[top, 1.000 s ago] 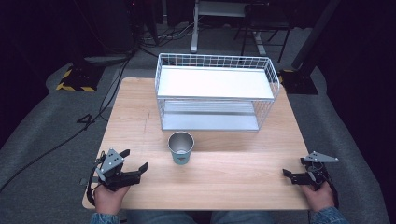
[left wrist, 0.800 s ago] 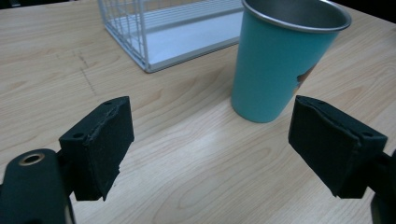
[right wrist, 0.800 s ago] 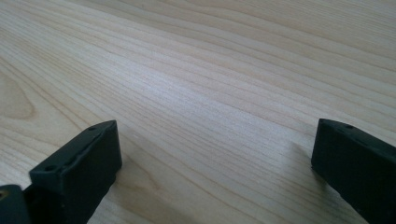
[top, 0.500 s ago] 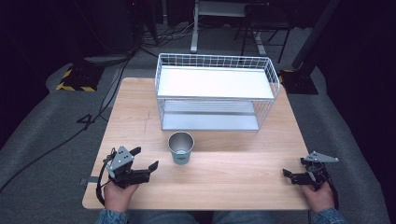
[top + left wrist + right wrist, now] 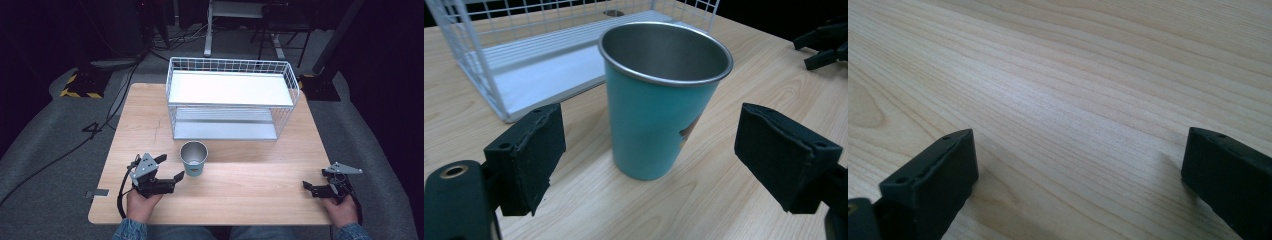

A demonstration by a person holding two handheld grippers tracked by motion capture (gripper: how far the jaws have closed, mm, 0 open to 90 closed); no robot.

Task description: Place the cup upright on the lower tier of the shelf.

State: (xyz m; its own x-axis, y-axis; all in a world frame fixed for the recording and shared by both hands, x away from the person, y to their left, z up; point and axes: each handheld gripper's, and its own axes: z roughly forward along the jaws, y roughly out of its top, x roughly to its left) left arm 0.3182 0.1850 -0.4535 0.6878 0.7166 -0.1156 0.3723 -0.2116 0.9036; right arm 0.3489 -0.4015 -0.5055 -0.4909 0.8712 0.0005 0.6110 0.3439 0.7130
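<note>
A teal metal cup (image 5: pixel 193 157) with a steel rim stands upright on the wooden table (image 5: pixel 250 180), in front of the white wire rack (image 5: pixel 230 97). My left gripper (image 5: pixel 169 167) is open just left of the cup, jaws pointing at it. In the left gripper view the cup (image 5: pixel 659 100) stands between and just beyond the two spread jaws, untouched, with my left gripper (image 5: pixel 664 145) empty. My right gripper (image 5: pixel 311 182) rests open near the table's right front edge. In the right gripper view my right gripper (image 5: pixel 1083 170) has only bare wood between its jaws.
The two-tier wire rack (image 5: pixel 524 45) has a white top shelf and a lower shelf, both bare, and takes up the table's back middle. Cables (image 5: pixel 100 130) run over the grey floor to the left. The right gripper (image 5: pixel 824 42) shows far off in the left gripper view.
My left gripper has moved right and forward toward the cup, jaws still open. The right gripper has stayed in place.
</note>
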